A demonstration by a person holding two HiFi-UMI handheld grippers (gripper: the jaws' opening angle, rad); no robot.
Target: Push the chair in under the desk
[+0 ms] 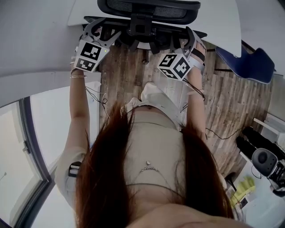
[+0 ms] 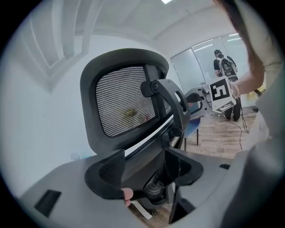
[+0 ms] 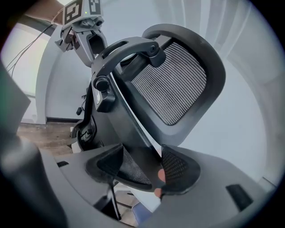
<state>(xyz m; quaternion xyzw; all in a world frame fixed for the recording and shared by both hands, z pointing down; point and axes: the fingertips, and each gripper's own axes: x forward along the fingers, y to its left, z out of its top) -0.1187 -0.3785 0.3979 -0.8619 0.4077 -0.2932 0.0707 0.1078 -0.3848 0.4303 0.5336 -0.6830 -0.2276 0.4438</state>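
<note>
Person: long reddish hair and a light top fill the bottom of the head view; both arms reach forward over the wooden floor (image 1: 227,102).
Left hand-held gripper (image 1: 101,32): up against the left side of the chair back. In its own view (image 2: 144,171) the two jaws sit on either side of a dark part of the back frame, which fills the gap between them, so it grips the chair.
Right hand-held gripper (image 1: 190,38): on the right side of the same back. In its own view (image 3: 147,167) the jaws stand closer together, pinched on the thin edge of the backrest.
Chair (image 1: 147,9): black, with a mesh headrest (image 2: 124,107) on a curved bracket. Its back faces the person and the headrest lies over the near edge of the surface. The seat is out of sight.
Surface (image 1: 222,22): white, across the top of the head view, just beyond the chair back.
Blue chair (image 1: 249,62): on the floor off the right-hand end of the surface, well apart from the black chair.
Far person (image 2: 225,67): standing by a glass wall, seen past the right hand-held gripper's marker cube (image 2: 221,93).
</note>
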